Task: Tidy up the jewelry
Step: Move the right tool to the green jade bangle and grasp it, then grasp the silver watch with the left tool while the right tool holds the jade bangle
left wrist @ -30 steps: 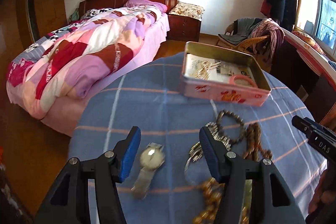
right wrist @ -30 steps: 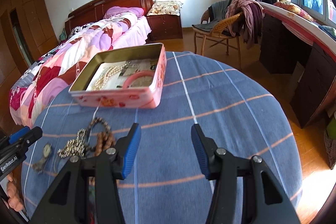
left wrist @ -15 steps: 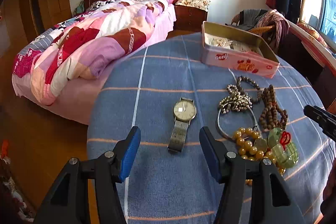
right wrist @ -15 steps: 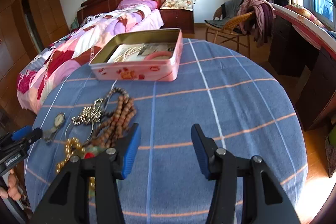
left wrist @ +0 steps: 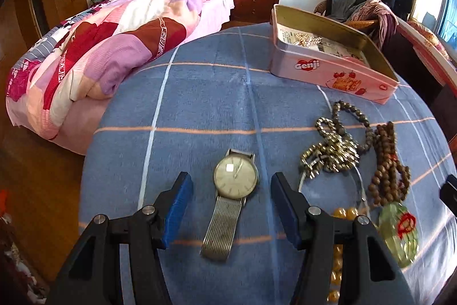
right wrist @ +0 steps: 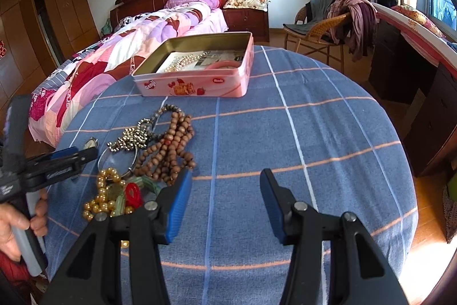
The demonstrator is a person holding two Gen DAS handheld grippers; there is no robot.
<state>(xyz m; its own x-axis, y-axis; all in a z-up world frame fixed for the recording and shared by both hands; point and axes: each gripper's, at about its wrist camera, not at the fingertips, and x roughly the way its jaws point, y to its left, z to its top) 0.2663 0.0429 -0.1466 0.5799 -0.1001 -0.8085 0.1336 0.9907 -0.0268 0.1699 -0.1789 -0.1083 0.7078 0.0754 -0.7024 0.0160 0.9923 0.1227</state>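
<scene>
Left gripper (left wrist: 228, 190) open, straddling the watch (left wrist: 235, 176); right gripper (right wrist: 225, 185) open, empty. Watch judged light, glass fragile, mesh strap floppy; grip across the case.

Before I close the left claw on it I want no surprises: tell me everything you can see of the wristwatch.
The wristwatch lies flat, face up, on the blue checked tablecloth. It has a round pale dial in a silver-looking case and a ribbed metal mesh strap running toward the camera. It sits between the open fingers of the left claw, touched by neither, apart from the jewelry pile beside it.
</scene>
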